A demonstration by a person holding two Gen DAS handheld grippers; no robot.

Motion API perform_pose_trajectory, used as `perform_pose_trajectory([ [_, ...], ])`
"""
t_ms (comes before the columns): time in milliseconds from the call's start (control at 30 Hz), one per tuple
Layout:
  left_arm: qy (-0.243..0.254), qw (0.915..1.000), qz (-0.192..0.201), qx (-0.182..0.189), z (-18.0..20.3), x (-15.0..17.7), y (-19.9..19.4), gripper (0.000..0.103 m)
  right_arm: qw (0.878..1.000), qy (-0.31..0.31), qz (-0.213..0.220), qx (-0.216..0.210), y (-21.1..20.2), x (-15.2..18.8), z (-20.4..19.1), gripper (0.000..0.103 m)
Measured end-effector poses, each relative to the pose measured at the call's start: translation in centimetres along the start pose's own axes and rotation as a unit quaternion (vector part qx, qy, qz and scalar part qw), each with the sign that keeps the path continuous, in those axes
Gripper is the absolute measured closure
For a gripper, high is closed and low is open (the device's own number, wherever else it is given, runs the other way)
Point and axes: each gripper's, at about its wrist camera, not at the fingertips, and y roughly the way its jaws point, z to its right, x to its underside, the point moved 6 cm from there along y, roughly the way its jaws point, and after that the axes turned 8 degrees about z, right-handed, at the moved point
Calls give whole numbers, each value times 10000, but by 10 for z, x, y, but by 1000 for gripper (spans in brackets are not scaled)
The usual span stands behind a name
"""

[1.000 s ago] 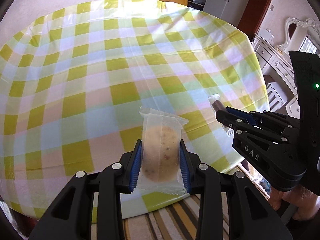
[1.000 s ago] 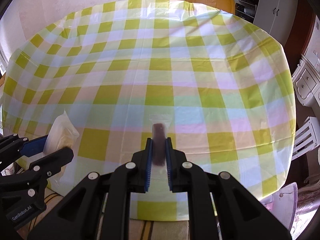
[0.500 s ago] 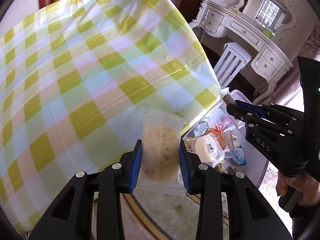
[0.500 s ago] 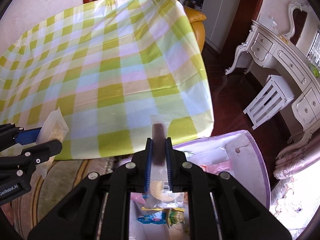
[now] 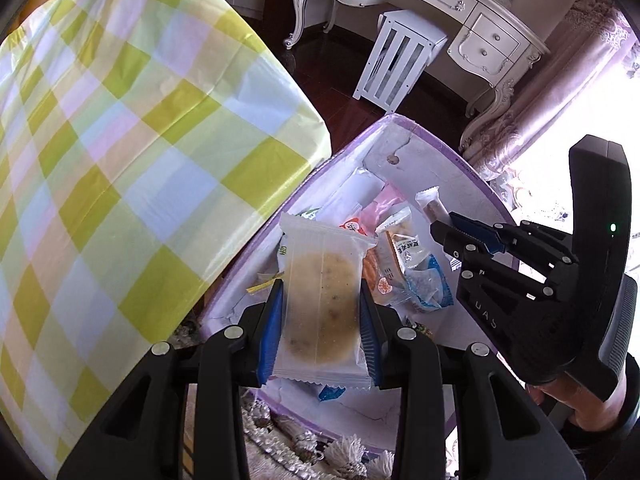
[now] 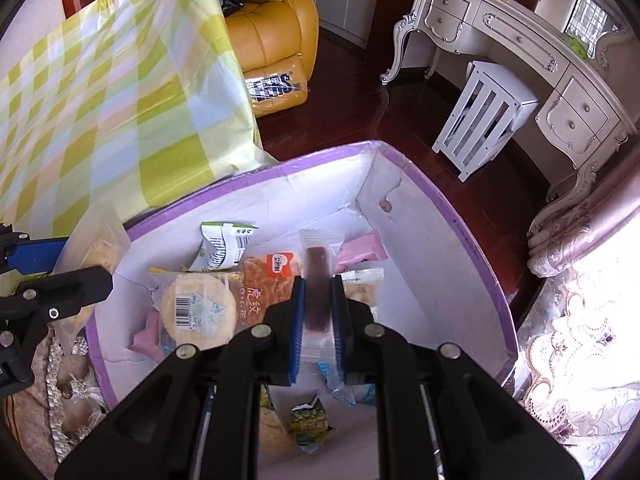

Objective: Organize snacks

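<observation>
Views: your right wrist camera looks almost straight down into the purple-rimmed box (image 6: 460, 224) and lists its contents plainly: a round rice cracker pack (image 6: 198, 308), an orange snack bag (image 6: 266, 284), a green-and-white packet (image 6: 220, 246), a pink wrapper (image 6: 360, 250). Your left wrist camera sees the same box (image 5: 444, 148) from its table side, most of the pile masked by what you carry; it alone shows your right hand (image 5: 580, 400) on the handle.

Left gripper (image 5: 320, 312): blue pads clamped on both long edges of a clear-wrapped biscuit (image 5: 322, 304), held upright above the near end of the box, beside the checked tablecloth (image 5: 120, 140).

Right gripper (image 6: 318, 312): pads nearly together, pinching a slim dark bar in clear wrap (image 6: 318, 280), poised over the middle of the box.

Obscured: the box's near wall is cut off behind both grippers; the packets under the right gripper are only partly readable; the bar is blurred in the right view
</observation>
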Motion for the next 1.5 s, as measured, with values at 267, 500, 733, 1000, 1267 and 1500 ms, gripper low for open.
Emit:
perform_pose_trajectory([
  [267, -29, 9992, -402, 34, 15, -4, 38, 69, 9998, 148, -117, 58, 16, 13, 13, 90],
  [500, -168, 9982, -570, 56, 18, -3, 53, 69, 9996, 228, -140, 53, 20, 15, 23, 88],
  [733, -413, 9973, -594, 126, 15, 0, 52, 63, 9996, 263, -96, 86, 13, 14, 22, 74],
  [1000, -715, 9971, -131, 226, 7, 24, -13, 29, 9997, 196, -27, 138, -23, 19, 9, 51],
  [1267, -1227, 9918, 350, 112, -6, 85, -85, 23, 9995, 192, 62, 254, -71, 37, -5, 48],
  [1500, -1105, 9926, 507, 48, -3, 102, -92, 13, 9992, 55, 204, 346, -100, 42, -15, 40],
])
